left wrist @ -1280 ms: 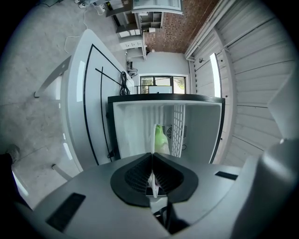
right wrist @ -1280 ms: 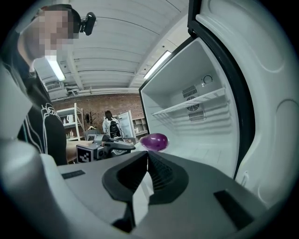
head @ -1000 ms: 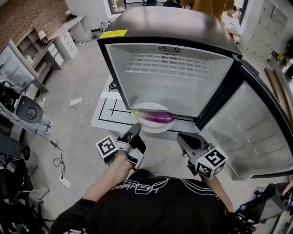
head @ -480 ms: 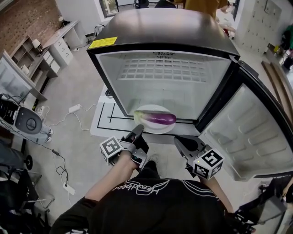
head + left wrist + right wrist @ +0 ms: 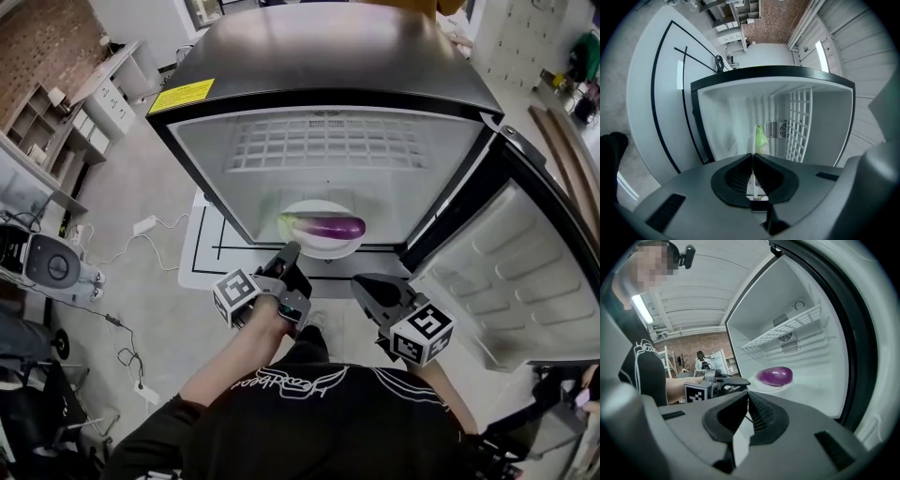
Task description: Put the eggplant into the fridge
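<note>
The fridge (image 5: 328, 56) had a glossy dark top, smooth white plastic walls and a white coated wire shelf (image 5: 328, 141). The eggplant (image 5: 330, 226) had shiny purple skin; its plate (image 5: 319, 248) looked smooth and glazed. The left gripper (image 5: 291, 249) and right gripper (image 5: 362, 284) were matt grey plastic. The brick wall (image 5: 37, 42) looked rough.

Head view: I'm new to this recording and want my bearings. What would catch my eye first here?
The open fridge fills the middle, its door swung out to the right. Low inside it a purple eggplant lies on a white plate. The left gripper has its fingers closed on the plate's near rim; the right gripper is shut and empty beside it.
</note>
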The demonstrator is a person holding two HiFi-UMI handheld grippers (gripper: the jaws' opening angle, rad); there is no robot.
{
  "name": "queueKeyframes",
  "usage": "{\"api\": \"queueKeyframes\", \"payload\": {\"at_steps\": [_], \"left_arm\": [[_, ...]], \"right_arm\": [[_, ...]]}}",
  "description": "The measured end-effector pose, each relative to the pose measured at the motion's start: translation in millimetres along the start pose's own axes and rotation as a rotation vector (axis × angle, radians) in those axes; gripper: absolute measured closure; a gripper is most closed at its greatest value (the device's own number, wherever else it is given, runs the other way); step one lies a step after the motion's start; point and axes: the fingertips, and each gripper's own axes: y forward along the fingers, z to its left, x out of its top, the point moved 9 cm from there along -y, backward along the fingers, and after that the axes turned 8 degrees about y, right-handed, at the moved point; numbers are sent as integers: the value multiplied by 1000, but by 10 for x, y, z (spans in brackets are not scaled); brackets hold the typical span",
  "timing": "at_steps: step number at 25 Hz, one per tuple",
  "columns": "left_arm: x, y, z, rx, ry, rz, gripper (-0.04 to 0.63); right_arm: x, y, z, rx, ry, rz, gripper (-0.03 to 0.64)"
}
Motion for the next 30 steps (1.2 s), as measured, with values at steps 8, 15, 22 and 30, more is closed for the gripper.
{"api": "queueKeyframes", "payload": {"at_steps": [8, 15, 22, 30], "left_arm": [[46, 385, 62, 6, -6, 17, 578], [77, 631, 77, 23, 24, 35, 578], [146, 893, 194, 50, 33, 47, 578], [185, 1107, 305, 98, 39, 55, 577]], "right_arm": [[38, 161, -109, -7, 16, 5, 609], [82, 244, -181, -15, 29, 12, 609], [73, 332, -262, -26, 49, 23, 609], [103, 423, -320, -41, 64, 34, 609]]}}
